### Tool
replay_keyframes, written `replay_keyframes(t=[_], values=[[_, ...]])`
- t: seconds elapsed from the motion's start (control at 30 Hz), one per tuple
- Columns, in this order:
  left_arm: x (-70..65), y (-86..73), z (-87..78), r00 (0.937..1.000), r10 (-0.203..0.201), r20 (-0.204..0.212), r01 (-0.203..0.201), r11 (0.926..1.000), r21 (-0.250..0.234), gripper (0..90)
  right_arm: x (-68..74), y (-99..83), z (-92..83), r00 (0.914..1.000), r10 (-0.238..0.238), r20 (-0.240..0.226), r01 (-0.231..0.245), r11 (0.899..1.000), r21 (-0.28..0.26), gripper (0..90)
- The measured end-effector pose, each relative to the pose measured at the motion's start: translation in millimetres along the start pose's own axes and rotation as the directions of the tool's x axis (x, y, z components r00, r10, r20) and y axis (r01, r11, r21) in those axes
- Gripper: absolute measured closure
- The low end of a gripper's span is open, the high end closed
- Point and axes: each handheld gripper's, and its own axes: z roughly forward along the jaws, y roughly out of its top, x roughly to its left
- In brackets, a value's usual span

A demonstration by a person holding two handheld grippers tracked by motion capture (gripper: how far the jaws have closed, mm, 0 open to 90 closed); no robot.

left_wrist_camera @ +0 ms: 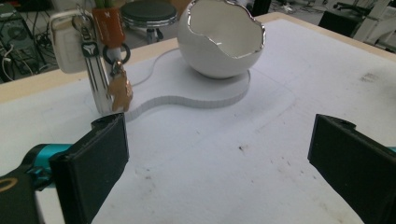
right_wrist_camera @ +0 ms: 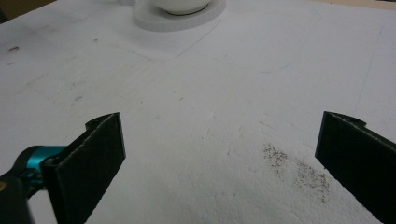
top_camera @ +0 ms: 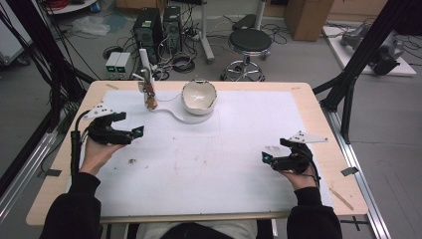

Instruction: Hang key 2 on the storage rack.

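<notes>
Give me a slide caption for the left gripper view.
Open left tongs face a white eggshell-shaped bowl on its base, keys hanging alongside.

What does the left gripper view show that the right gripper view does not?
Left gripper view: the white egg-shaped ceramic bowl with its jagged silvery rim in full, the bunch of keys hanging from a white stand beside it, and a black round stool past the table edge.

Right gripper view: a patch of dark specks on the sheet near the jaws.

Both: the white foam base under the bowl, the white table sheet, and two black jaws standing wide apart.
</notes>
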Motion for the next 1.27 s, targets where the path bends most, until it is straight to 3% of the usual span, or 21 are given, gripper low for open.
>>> replay_keyframes(t=[0.43, 0.63, 0.7, 0.97, 1.27], values=[[-16.2, -32.9, -9.2, 0.9998, 0.02, 0.001, -0.02, 0.9987, 0.048, 5.7, 1.2, -2.2, -0.1, 1.0, -0.003, 0.002, 0.003, 1.0, 0.018, 0.6], [-20.9, -46.0, -16.1, 0.9999, 0.001, 0.014, -0.002, 0.9983, 0.059, 5.6, 0.5, -3.2, -0.8, 1.0, -0.001, 0.009, 0.001, 1.0, 0.023, 0.6], [-23.0, -51.1, -17.8, 0.9999, -0.001, 0.015, 0.0, 0.9978, 0.066, 1.7, 0.0, -3.6, -1.1, 1.0, 0.003, 0.009, -0.003, 1.0, 0.023, 0.6], [-27.7, -58.0, -27.3, 0.9995, -0.004, 0.031, 0.003, 0.9994, 0.036, 1.7, -0.4, -5.5, -0.8, 0.9999, 0.008, 0.014, -0.009, 1.0, 0.025, 0.6], [-30.7, -63.9, -29.0, 0.9993, -0.005, 0.036, 0.003, 0.9991, 0.042, 1.7, 0.1, -6.5, -1.5, 0.9998, 0.011, 0.017, -0.011, 1.0, 0.022, 0.6]])
